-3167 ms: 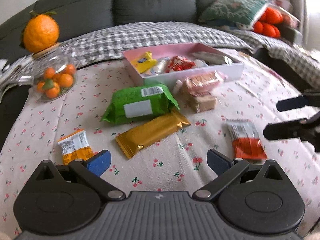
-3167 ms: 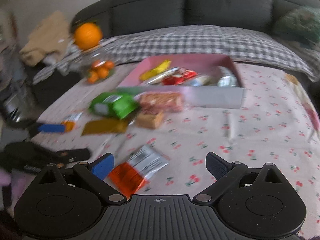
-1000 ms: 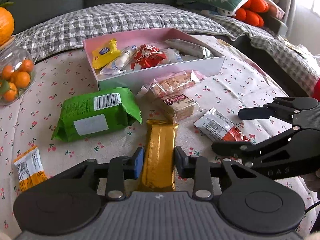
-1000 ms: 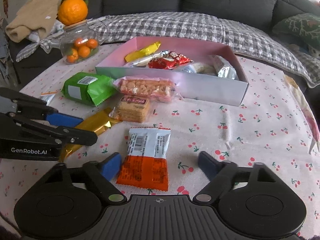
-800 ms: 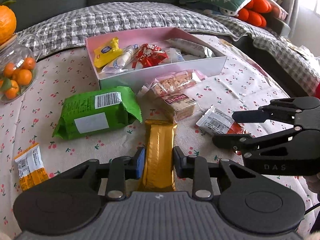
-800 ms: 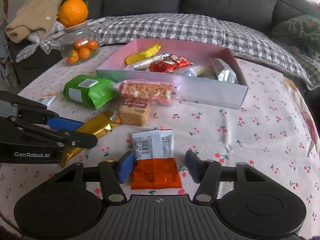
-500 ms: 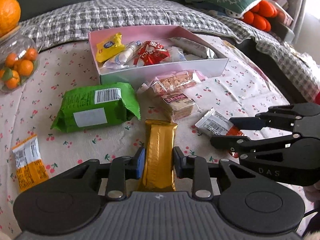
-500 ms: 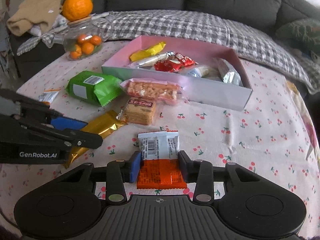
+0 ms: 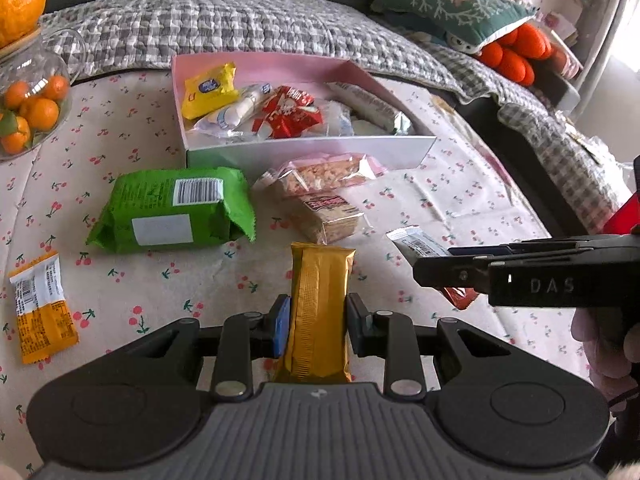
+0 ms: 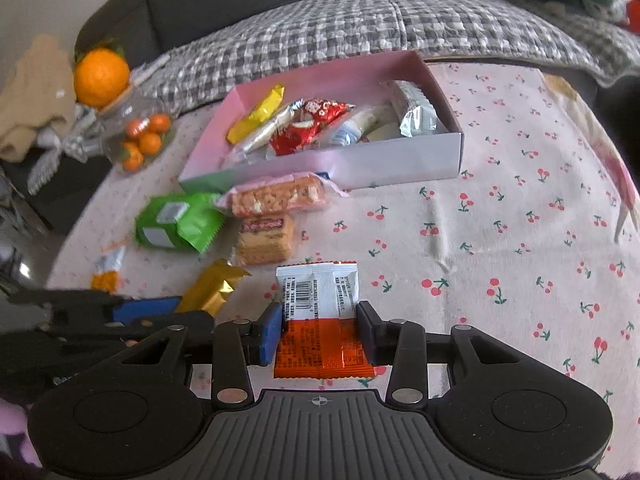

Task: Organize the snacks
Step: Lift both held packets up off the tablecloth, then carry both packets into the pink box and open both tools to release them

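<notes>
My left gripper (image 9: 318,326) is shut on a gold snack bar (image 9: 320,292), held above the cherry-print tablecloth. My right gripper (image 10: 319,330) is shut on an orange-and-white snack packet (image 10: 318,312), also lifted. The pink box (image 9: 404,148) ahead holds several snacks. It also shows in the right wrist view (image 10: 400,162). On the cloth lie a green packet (image 9: 172,212), a pink-wrapped nut bar (image 9: 324,172), a clear-wrapped cracker pack (image 9: 328,216) and a small orange packet (image 9: 40,306). The right gripper appears in the left wrist view (image 9: 436,266), and the left gripper in the right wrist view (image 10: 176,312).
A glass jar of small oranges (image 9: 28,112) with a big orange on top stands at the far left. A sofa with a checked blanket (image 9: 240,24) and cushions lies behind the table. The table edge drops off on the right.
Both grippers closed on their snacks, the right one most recently on the orange packet. Both have since lifted and moved forward toward the box.
</notes>
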### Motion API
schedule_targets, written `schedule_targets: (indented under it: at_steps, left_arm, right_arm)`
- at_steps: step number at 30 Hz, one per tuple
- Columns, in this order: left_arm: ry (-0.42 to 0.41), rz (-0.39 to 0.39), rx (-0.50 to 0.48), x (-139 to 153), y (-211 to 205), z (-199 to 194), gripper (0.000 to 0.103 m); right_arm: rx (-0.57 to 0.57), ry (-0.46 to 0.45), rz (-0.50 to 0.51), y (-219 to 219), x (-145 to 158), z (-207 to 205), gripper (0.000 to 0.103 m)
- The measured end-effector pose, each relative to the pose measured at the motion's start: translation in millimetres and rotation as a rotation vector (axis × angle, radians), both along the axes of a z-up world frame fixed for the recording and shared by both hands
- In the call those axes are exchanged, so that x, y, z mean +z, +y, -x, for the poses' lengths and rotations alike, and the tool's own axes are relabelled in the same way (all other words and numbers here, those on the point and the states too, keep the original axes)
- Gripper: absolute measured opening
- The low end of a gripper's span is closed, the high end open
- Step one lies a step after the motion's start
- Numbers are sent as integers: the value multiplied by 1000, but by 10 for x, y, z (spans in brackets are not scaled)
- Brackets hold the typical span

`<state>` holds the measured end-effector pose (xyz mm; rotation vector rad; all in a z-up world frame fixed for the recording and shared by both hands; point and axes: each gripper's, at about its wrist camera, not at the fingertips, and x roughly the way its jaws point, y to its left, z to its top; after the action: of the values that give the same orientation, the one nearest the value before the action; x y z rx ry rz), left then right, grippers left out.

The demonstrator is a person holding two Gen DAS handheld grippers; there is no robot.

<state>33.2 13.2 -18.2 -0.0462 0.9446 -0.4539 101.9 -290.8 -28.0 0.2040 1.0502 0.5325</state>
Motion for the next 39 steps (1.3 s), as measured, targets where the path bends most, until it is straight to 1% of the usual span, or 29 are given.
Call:
schedule_targets:
  at_steps: [9,15,18,21,24,31,35,39]
  left_arm:
    - [-26,60,-6,166,-23,52,27]
    - [-48,95,3,302,-36,53,27]
    - [-62,125,35,383,-5,16,27]
    - [-87,148,59,477,31,-18,27]
    - [-118,151,72,556,52,-47,27]
    - [-148,157,114,628,87,-244,27]
    - [-174,143,140,639,99,-371,27]
    - [-200,129,155,573,115,-496,27]
  right_arm:
    - [-38,53,-111,-88,150,-89,39]
    - [-66,43,-155,-132,290,-161,39]
    - [-91,22,-172,-168,379,-216,39]
    - [-124,24,-205,-221,445,-289,39]
    - [-142,13,-225,-243,506,-364,39]
    - [-191,20,-278,-249,543,-630,39]
    - [-212,25,-304,-240,509,-777,39]
    - [-241,33,-344,-255,405,-928,39]
